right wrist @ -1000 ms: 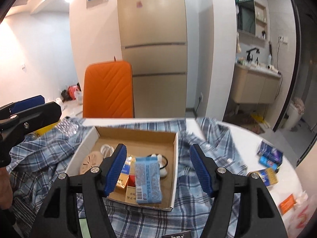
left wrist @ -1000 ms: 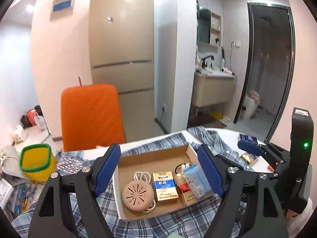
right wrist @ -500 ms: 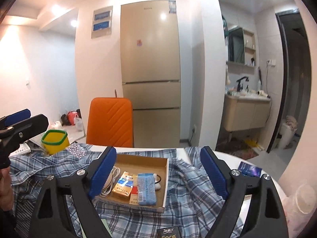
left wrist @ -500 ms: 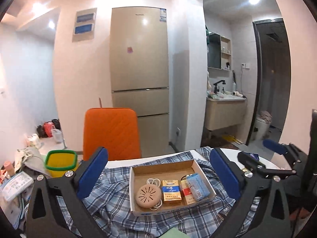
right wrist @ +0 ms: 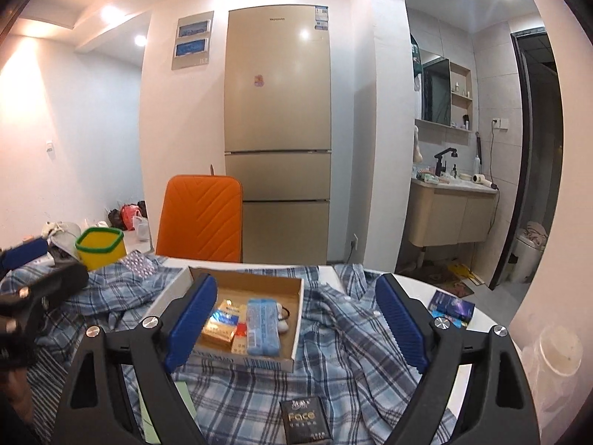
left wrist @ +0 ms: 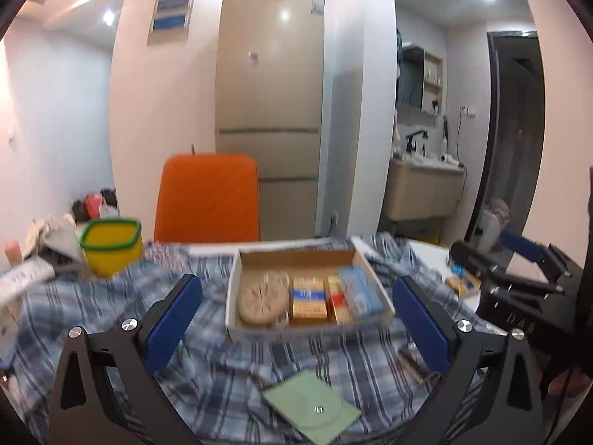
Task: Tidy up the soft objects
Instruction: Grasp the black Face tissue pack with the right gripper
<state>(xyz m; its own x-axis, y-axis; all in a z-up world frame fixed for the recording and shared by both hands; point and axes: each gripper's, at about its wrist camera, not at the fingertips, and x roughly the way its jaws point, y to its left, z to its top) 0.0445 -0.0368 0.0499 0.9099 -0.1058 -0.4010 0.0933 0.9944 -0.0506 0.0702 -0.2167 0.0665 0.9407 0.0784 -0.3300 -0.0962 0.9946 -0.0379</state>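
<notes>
My left gripper (left wrist: 296,319) hangs w/ jaws spread wide, nothing between the blue pads (left wrist: 174,319), above the plaid shirt (left wrist: 229,367) in front of the cardboard box (left wrist: 307,328). My right gripper (right wrist: 294,324) is likewise parted and empty, just right of the box (right wrist: 237,361). The shirt (right wrist: 333,333), rumpled, lies spread under and around the box, covering most of the white table (right wrist: 478,319). Inside the box: a round beige disc (left wrist: 263,298), gold packs (left wrist: 309,298), a blue tissue pack (right wrist: 261,328). In front of the box on the shirt lie a green card (left wrist: 311,408) and a black packet (right wrist: 305,421); left of the box, a yellow tub (left wrist: 111,244); behind it, an orange chair (left wrist: 207,200).
</notes>
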